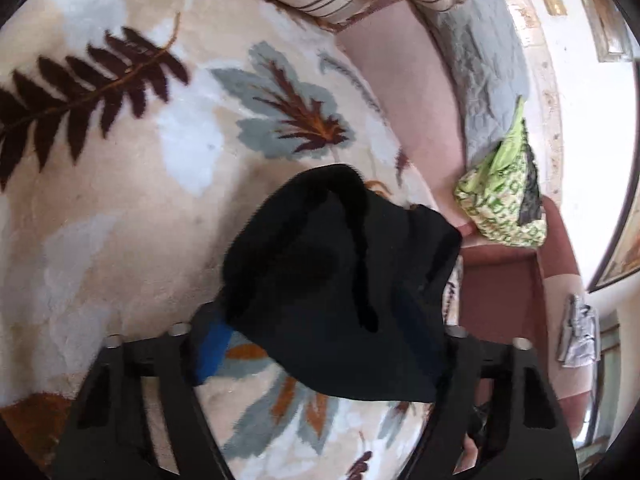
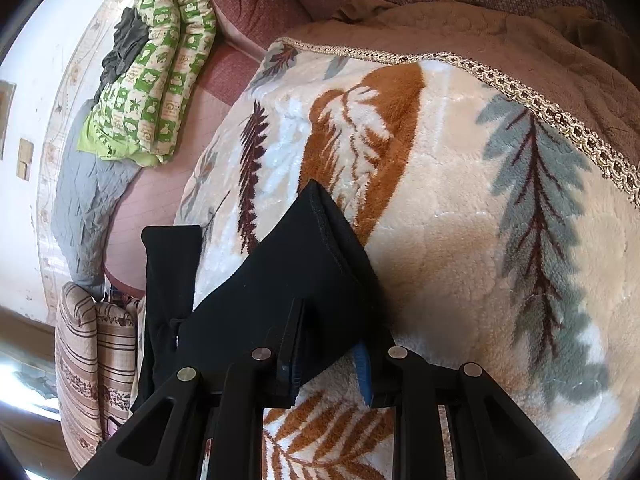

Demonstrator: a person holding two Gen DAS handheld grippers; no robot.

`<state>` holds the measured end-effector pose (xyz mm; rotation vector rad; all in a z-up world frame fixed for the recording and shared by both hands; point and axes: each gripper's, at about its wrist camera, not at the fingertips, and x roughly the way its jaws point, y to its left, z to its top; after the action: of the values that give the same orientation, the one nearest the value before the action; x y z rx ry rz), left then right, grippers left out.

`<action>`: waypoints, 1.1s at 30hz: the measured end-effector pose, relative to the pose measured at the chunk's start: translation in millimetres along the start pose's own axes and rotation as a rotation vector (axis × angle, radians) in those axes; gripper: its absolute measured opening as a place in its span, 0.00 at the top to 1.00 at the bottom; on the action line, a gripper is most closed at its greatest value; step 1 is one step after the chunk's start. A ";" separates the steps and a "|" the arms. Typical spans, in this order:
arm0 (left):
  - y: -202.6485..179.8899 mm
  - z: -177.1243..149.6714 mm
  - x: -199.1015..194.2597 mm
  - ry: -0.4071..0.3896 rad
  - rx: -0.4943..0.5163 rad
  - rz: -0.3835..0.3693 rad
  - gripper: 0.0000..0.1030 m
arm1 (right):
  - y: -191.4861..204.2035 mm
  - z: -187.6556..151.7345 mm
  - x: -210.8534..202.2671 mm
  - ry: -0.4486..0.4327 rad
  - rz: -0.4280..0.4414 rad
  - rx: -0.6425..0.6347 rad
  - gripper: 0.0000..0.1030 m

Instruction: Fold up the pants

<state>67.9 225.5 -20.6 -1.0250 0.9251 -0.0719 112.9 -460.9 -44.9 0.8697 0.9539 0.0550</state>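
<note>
On blanket [image 2: 460, 240], black pants [image 2: 288, 280], right tongs [image 2: 332, 372] gripping

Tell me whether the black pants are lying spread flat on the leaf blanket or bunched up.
Bunched up, not flat: the black pants rise in a peaked fold off the leaf blanket, gathered between the right claw fingers.

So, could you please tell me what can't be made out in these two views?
- Left view: the pants drape over the left gripper, hiding its right finger.
- Right view: the right gripper covers the cloth it pinches.
- Both views: the pants' full shape, cut off by the grippers.
</note>
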 end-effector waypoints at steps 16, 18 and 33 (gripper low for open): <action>-9.0 -38.8 -50.2 -0.103 0.144 0.177 0.96 | 10.7 -13.0 -27.0 -0.003 -0.028 -0.105 0.96; 2.3 -42.5 -69.0 -0.078 0.105 0.180 0.96 | 11.2 -24.1 -34.6 0.044 -0.025 -0.129 0.96; 52.5 -56.4 -118.0 -0.080 0.123 0.395 0.93 | 27.2 -77.6 -44.7 0.176 -0.128 -0.312 0.96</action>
<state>-64.2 268.6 2.9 -0.7127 1.0215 0.2386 38.0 -412.1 -17.3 0.5210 1.1288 0.1686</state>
